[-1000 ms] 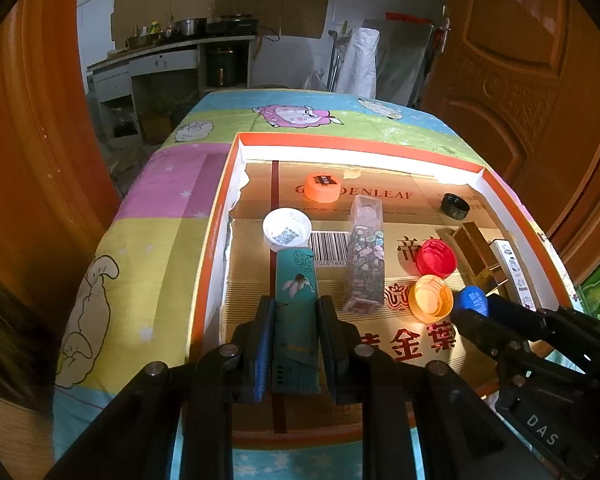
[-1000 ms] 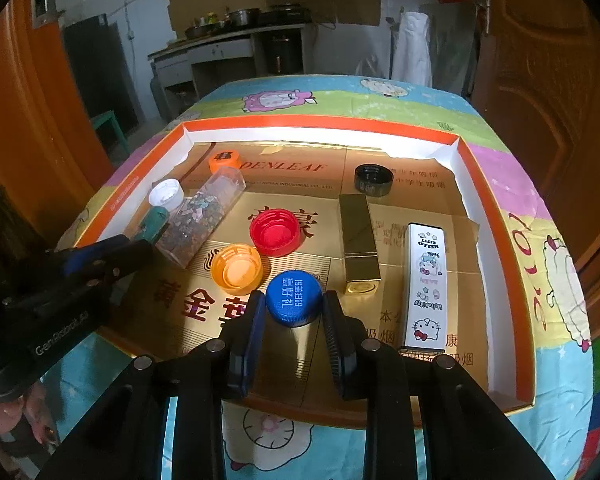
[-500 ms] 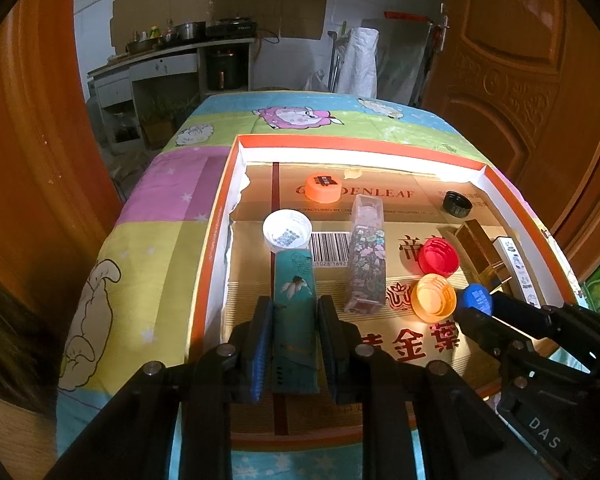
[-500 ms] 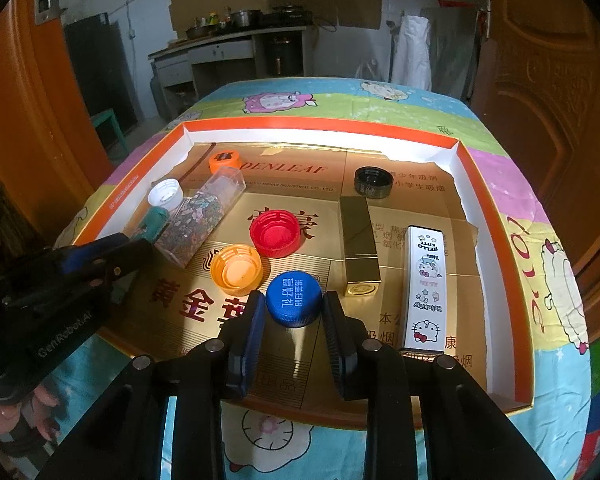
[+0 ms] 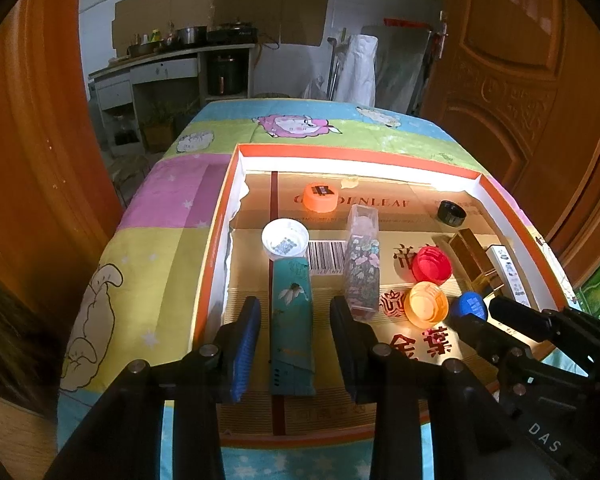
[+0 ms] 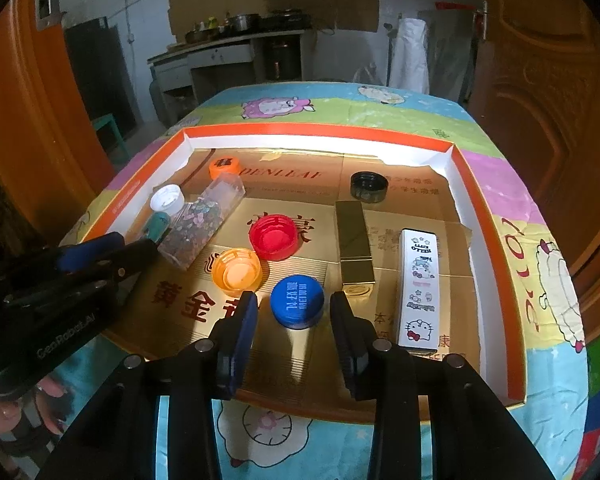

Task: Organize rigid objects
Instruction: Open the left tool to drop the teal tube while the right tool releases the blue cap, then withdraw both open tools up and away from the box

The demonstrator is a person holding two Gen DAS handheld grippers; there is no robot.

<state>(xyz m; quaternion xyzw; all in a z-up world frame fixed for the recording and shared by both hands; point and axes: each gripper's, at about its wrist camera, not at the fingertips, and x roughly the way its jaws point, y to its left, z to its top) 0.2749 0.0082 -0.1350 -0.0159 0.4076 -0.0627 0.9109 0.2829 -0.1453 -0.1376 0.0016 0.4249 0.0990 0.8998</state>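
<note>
A shallow orange-rimmed tray [image 6: 484, 204], lined with gold printed card, sits on a counter under a cartoon cloth [image 5: 172, 208] and holds everything to be sorted. The long pieces come first: a teal box [image 5: 292, 320] lying flat at the tray's left, a floral clear box [image 5: 363, 264] just beside it, a gold box [image 6: 354, 248] and a white cartoon box [image 6: 418, 284] side by side at the right. All four look like light, stiff cartons with slick printed skins; each would best be taken across its narrow width near the middle, with mild pressure so the walls do not buckle.

The left gripper [image 5: 296, 316] is spread, straddling the teal box with a gap on both sides. The right gripper [image 6: 294, 312] is likewise spread around the blue cap [image 6: 297, 306], touching neither side as far as I can tell.

The caps, blue, red [image 6: 274, 237], orange [image 6: 237, 272], white [image 5: 285, 239] and black [image 6: 369, 187], are hard, very light plastic; ribbed rims give purchase, so pinch across the diameter, or a cap may squirt out.
</note>
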